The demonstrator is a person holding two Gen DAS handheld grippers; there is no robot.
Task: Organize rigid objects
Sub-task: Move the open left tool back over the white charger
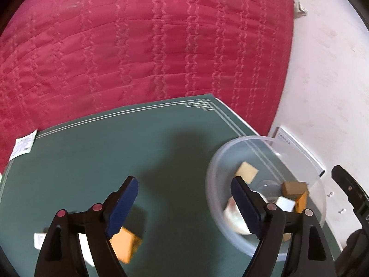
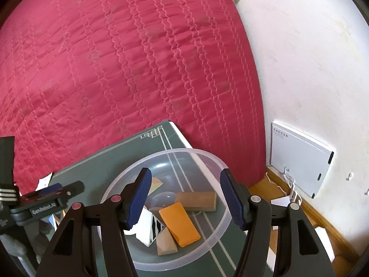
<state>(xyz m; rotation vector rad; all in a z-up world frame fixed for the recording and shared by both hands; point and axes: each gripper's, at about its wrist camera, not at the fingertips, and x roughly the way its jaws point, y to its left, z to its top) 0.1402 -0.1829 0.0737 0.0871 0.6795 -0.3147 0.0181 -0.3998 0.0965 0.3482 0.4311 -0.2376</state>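
A clear plastic bowl [image 2: 207,159] stands on the green mat [image 2: 115,159] and holds several blocks: an orange slab [image 2: 180,224], a brown bar [image 2: 196,200], a white striped piece [image 2: 150,228] and a beige wedge [image 2: 165,242]. My right gripper [image 2: 185,175] hangs open above the bowl with nothing between its fingers. In the left wrist view the bowl [image 1: 214,161] sits at the right, behind the right finger. My left gripper [image 1: 184,182] is open over bare mat [image 1: 92,161], holding nothing. An orange block [image 1: 125,244] lies on the mat under its left finger, beside a partly hidden white piece [image 1: 39,240].
A red quilted bedspread [image 1: 150,46] lies beyond the mat's far edge. A white wall [image 2: 311,69] with a flat white box [image 2: 299,157] rises to the right. A paper label [image 1: 23,145] lies at the mat's left corner. Wooden trim [image 2: 276,180] runs below the wall.
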